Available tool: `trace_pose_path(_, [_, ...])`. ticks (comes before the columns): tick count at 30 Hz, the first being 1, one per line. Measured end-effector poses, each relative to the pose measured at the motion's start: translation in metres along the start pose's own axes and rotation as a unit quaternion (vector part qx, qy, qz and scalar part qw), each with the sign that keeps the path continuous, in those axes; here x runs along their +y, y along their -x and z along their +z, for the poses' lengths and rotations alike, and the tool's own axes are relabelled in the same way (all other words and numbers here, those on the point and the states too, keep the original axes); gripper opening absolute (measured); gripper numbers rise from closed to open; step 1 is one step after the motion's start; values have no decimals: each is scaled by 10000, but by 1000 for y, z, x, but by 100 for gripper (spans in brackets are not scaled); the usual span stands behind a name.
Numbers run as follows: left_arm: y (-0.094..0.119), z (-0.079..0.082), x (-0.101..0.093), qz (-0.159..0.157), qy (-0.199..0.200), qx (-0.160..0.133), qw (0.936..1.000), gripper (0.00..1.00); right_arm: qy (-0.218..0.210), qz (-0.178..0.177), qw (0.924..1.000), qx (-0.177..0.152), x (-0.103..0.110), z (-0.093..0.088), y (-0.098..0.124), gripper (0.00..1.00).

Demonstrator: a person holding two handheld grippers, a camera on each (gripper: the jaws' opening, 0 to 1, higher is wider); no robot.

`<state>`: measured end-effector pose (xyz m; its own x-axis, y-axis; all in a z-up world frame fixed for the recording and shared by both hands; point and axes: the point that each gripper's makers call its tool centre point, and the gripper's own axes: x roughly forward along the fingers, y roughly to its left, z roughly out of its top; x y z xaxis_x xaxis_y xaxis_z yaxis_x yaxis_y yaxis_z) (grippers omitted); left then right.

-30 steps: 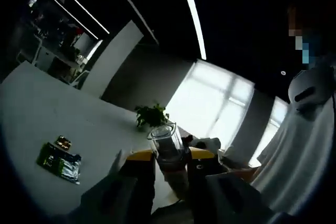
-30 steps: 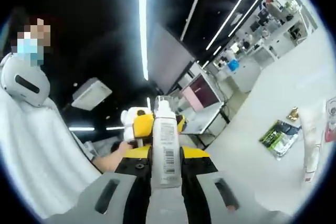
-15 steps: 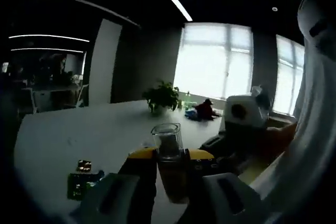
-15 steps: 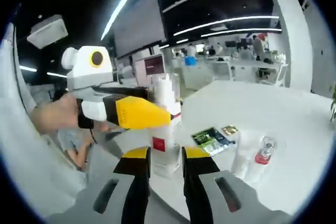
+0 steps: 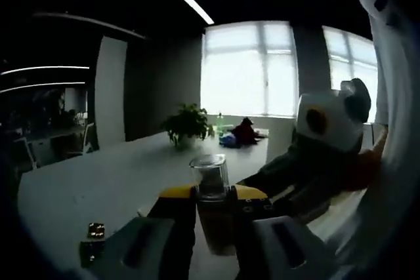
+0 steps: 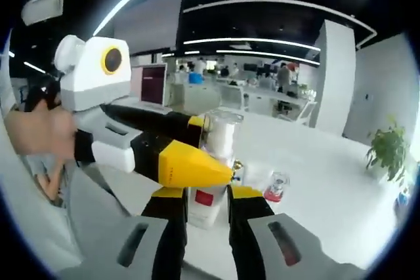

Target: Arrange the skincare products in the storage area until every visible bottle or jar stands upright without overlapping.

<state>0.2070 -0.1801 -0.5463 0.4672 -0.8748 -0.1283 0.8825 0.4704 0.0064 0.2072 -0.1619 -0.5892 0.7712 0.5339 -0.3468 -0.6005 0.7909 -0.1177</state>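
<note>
A clear-capped bottle (image 5: 211,211) is standing upright, pinched between the closed jaws of the left gripper (image 5: 213,218) above a white table (image 5: 98,188). A white bottle with a red label (image 6: 209,181) is being clamped upright by the right gripper (image 6: 203,211), with the left gripper crossing just in front. A red-topped tube (image 6: 275,187) is lying on the table beyond, and a potted plant (image 5: 186,124) is sitting near the far windows.

Right gripper (image 6: 203,204): jaws closed on a white bottle (image 6: 211,185) with red label and clear cap. Left gripper (image 6: 147,149): crosses from the left, hand-held. White table (image 6: 328,195): red-capped container (image 6: 277,185). Potted plant (image 6: 388,152): far right.
</note>
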Motion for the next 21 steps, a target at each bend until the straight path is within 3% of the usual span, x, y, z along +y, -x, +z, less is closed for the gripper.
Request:
trace_pose_path(11, [-16, -5, -10, -452, -54, 80, 9989, 14, 267, -365, 9989, 75, -18, -16, 7, 20])
trace_pose_path(21, [-29, -20, -9, -628, 66, 292, 9976, 14, 199, -320, 9993, 33, -31, -35, 6, 19])
